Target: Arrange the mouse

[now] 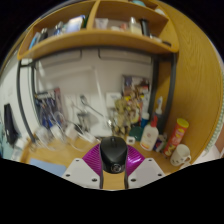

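Note:
A black computer mouse (113, 154) sits between my two fingers, its sides pressed against the magenta pads (94, 158). My gripper (113, 162) is shut on the mouse and holds it above a wooden desk (60, 160). The mouse's rear with a small round logo faces the camera. Its underside is hidden.
Beyond the mouse the desk carries a wooden figurine (123, 112), a white bottle (150, 135), an orange-lidded can (177, 135), a white mug (181, 155) and cables at the left. A wooden shelf (95, 38) with books runs overhead. A wooden side panel (196, 90) stands to the right.

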Action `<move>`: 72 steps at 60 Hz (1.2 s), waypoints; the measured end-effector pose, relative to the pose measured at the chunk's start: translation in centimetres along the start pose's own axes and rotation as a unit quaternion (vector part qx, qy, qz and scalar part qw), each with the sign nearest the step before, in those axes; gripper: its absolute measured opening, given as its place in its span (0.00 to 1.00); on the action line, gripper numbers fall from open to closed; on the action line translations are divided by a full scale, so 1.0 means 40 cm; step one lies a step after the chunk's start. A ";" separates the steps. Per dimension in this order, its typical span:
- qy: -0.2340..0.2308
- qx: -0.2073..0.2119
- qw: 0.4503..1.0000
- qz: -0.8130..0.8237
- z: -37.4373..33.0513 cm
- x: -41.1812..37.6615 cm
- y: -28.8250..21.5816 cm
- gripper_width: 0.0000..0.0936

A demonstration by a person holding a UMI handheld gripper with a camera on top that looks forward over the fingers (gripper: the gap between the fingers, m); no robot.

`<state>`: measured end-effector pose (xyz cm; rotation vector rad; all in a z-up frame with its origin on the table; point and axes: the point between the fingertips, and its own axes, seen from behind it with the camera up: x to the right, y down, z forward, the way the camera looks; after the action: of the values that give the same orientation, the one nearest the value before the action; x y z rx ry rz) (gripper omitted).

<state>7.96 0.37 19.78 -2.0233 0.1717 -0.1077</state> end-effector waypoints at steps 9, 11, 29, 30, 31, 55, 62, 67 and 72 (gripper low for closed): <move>-0.049 0.059 0.997 0.019 -0.136 -0.231 -0.210 0.30; -0.055 0.069 0.996 0.019 -0.156 -0.293 -0.230 0.30; -0.121 -0.008 0.993 -0.006 -0.125 -0.720 0.010 0.30; -0.121 -0.017 0.993 -0.008 -0.116 -0.737 0.036 0.30; -0.121 -0.026 0.992 -0.013 -0.107 -0.750 0.065 0.30; -0.114 -0.158 0.979 -0.060 -0.002 -0.872 0.540 0.32; -0.104 -0.149 0.981 -0.071 0.002 -0.870 0.542 0.42; -0.108 -0.160 0.979 -0.065 0.000 -0.881 0.549 0.50; -0.114 -0.177 0.976 -0.049 -0.020 -0.880 0.546 0.76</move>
<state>-28.49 -3.91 0.52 -2.3811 -0.0599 0.1013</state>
